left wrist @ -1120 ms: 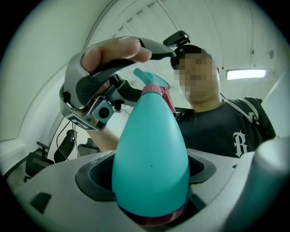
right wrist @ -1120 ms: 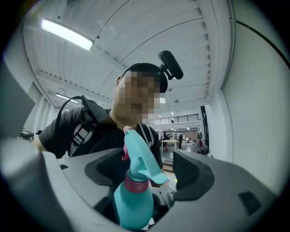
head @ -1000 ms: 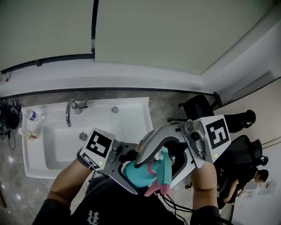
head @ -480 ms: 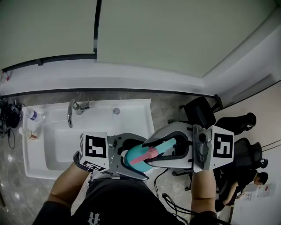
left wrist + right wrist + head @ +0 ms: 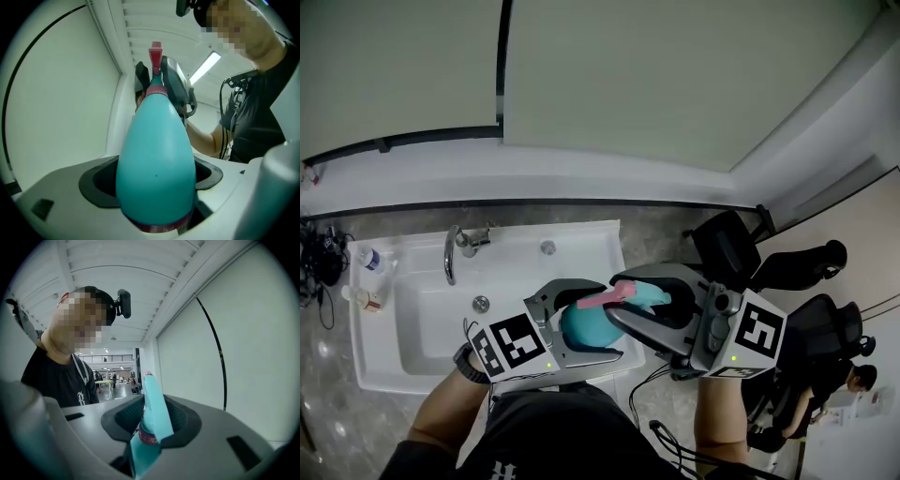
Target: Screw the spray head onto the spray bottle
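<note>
A teal spray bottle (image 5: 586,328) lies about level between the jaws of my left gripper (image 5: 595,323), which is shut on its wide body (image 5: 157,159). The teal spray head with its pink trigger (image 5: 619,294) sits on the bottle's neck. My right gripper (image 5: 623,295) faces the left one from the right. Its jaws have just been closing and are now shut on the spray head (image 5: 152,416); the pink collar (image 5: 149,438) shows between its pads. In the left gripper view the pink trigger (image 5: 155,51) sticks out beyond the bottle, with the right gripper (image 5: 176,89) around it.
A white sink (image 5: 375,328) with a chrome faucet (image 5: 450,253) lies below and to the left. Small bottles (image 5: 367,255) stand on the counter at its left edge. Black office chairs (image 5: 727,239) are at the right, and a seated person (image 5: 853,380) at the far right.
Both grippers have swung the bottle from pointing down at the person to about level and carried it toward the sink. The right jaws closed on the spray head.
</note>
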Motion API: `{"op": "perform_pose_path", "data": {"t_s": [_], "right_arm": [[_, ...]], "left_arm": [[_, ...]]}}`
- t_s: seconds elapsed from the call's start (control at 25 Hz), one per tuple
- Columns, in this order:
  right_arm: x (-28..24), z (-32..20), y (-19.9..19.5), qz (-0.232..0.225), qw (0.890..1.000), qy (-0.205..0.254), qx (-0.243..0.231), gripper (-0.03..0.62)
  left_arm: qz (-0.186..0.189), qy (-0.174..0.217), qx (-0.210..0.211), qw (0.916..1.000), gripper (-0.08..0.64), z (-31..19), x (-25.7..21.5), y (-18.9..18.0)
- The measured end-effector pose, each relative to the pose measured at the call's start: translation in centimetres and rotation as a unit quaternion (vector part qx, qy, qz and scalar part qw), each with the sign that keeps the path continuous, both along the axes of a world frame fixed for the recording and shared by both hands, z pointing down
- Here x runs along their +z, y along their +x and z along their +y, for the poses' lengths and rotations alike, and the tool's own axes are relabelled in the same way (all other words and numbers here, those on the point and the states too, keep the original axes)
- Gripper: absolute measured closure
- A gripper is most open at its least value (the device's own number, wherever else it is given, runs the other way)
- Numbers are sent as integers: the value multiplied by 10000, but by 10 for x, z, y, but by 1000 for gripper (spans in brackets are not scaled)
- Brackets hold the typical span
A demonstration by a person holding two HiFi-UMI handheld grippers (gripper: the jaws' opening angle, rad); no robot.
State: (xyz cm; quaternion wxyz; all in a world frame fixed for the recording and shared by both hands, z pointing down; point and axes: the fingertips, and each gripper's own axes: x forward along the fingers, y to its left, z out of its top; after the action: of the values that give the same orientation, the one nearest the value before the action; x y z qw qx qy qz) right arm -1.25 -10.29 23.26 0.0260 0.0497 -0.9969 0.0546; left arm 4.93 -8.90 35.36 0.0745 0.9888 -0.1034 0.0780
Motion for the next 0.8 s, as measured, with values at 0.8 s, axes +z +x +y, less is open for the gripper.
{"op": "perform_pose_path", "data": {"t_s": [0.8], "right_arm": [[56,29,-15,-257,9968,-680,327,488]], "left_arm": [[-1175,-302,-112,9925,141,40,62,-29]]}}
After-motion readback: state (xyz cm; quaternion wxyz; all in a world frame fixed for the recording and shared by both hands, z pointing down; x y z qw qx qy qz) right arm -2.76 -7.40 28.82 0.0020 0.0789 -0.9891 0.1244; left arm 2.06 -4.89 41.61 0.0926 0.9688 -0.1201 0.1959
